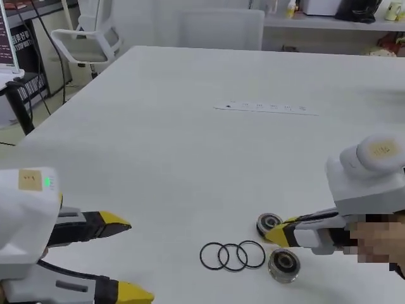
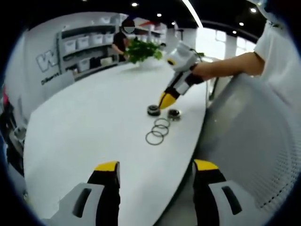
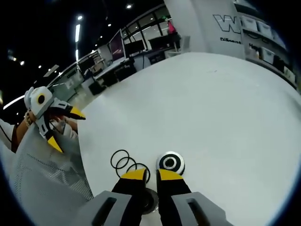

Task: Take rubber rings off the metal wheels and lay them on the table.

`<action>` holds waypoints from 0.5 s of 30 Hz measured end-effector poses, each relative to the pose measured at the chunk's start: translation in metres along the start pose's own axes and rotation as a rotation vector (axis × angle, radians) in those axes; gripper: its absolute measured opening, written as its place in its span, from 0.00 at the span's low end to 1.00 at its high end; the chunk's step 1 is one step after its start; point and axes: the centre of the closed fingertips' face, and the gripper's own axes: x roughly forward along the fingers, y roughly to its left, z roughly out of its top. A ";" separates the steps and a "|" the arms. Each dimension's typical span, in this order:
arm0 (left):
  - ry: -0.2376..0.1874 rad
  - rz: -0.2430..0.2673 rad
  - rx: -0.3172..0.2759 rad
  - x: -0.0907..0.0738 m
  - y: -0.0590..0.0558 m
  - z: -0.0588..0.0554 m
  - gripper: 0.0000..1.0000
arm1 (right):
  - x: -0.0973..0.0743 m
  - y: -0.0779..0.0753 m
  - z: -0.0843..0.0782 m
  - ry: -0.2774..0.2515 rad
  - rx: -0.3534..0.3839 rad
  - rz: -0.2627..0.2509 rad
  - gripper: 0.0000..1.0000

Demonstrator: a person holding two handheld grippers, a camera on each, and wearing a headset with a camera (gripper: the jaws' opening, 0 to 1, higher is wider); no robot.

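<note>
Pushing in from here, the right hand-held gripper, jaws pressed almost together between the far metal wheel and near metal wheel, could roll one into the three rubber rings lying on the worktop, with the spread left hand-held gripper well apart.

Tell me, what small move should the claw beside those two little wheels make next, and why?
Probably open the right claw slightly and ease it onto the small round metal wheel just ahead. Its jaws stand close together beside that wheel, three thin black rubber rings already lie on the white table, and this wheel shows a dark band, perhaps a ring still on.
</note>
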 end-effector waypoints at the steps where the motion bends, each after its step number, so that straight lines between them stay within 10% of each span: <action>1: 0.002 -0.004 0.031 -0.001 0.000 0.002 0.63 | -0.002 -0.002 0.002 -0.016 -0.008 -0.006 0.06; 15: -0.102 0.020 0.144 -0.010 0.020 0.075 0.65 | -0.011 -0.020 0.008 -0.092 -0.036 -0.046 0.21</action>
